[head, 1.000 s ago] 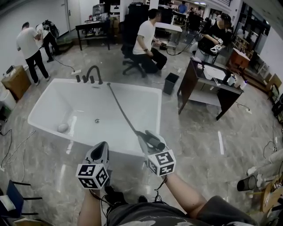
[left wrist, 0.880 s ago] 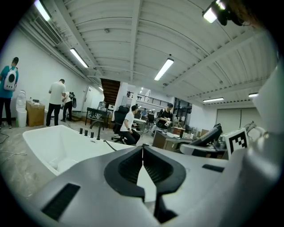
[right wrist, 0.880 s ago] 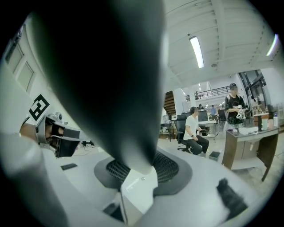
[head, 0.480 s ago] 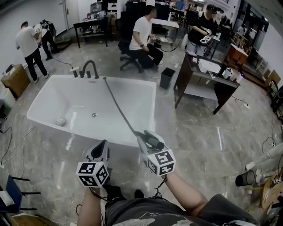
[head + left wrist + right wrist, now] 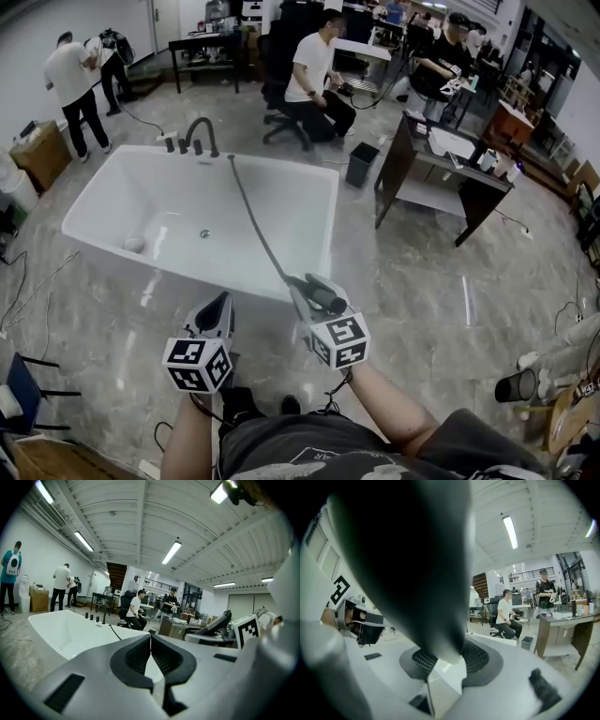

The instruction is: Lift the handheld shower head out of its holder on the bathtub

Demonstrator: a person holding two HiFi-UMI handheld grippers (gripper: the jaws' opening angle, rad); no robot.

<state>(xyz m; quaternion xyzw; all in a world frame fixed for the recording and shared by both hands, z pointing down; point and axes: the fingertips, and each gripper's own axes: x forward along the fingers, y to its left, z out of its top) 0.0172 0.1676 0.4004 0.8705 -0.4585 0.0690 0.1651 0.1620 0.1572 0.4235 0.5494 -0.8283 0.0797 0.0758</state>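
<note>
Head view: shower head (image 5: 325, 297) out of its holder, raised beside the near rim of the bathtub (image 5: 330, 223); hose (image 5: 255, 221) trails back to the far rim.
Left gripper view: left claw (image 5: 150, 637) clenched, tips meeting, nothing between.
Right gripper view: right claw (image 5: 446, 662) grasping the dark shower head.

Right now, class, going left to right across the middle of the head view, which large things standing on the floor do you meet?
cardboard box → white bathtub → black waste bin → dark desk
</note>
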